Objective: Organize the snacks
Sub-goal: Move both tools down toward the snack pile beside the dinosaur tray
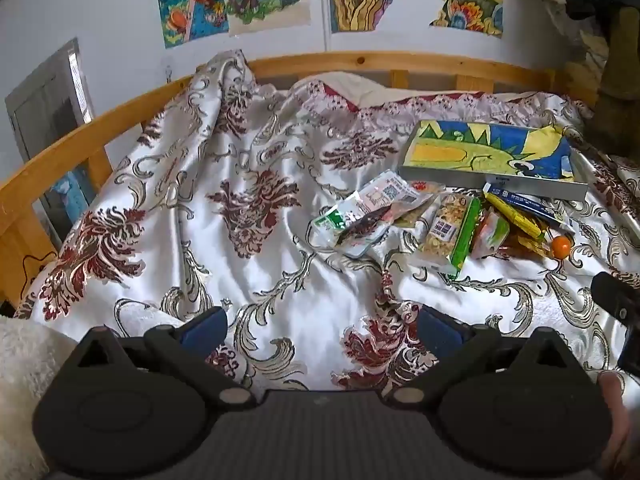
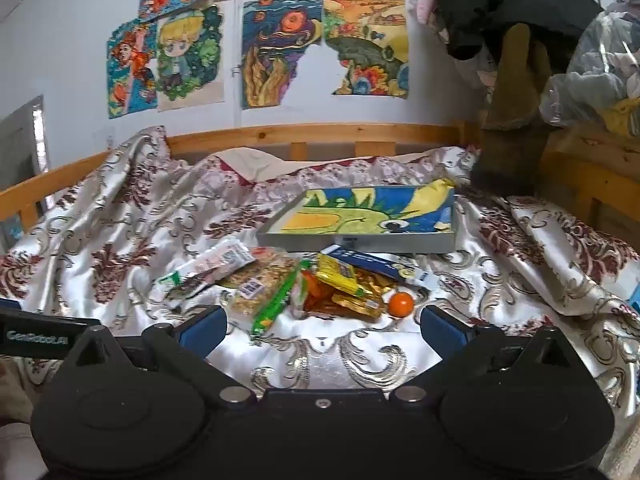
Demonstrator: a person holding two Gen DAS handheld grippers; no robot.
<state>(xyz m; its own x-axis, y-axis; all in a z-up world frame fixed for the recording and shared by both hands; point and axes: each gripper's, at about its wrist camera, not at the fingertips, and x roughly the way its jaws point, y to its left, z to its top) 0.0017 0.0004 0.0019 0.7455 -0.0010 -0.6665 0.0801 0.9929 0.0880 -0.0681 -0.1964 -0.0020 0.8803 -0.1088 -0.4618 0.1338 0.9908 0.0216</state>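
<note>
Both jaws stand wide and empty over the bed. Just ahead of the right gripper, at centre frame, lies the snack pile, its green packet running diagonally. For the left gripper the pile sits upper right, farther off; the tray lies just behind it.

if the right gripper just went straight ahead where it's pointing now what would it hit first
Probably the pile of snack packets on the patterned satin bedspread, likely the orange and yellow wrappers near its middle. The right gripper has open, empty jaws angled down toward them; depth is hard to judge, so it could meet bedspread first.
</note>
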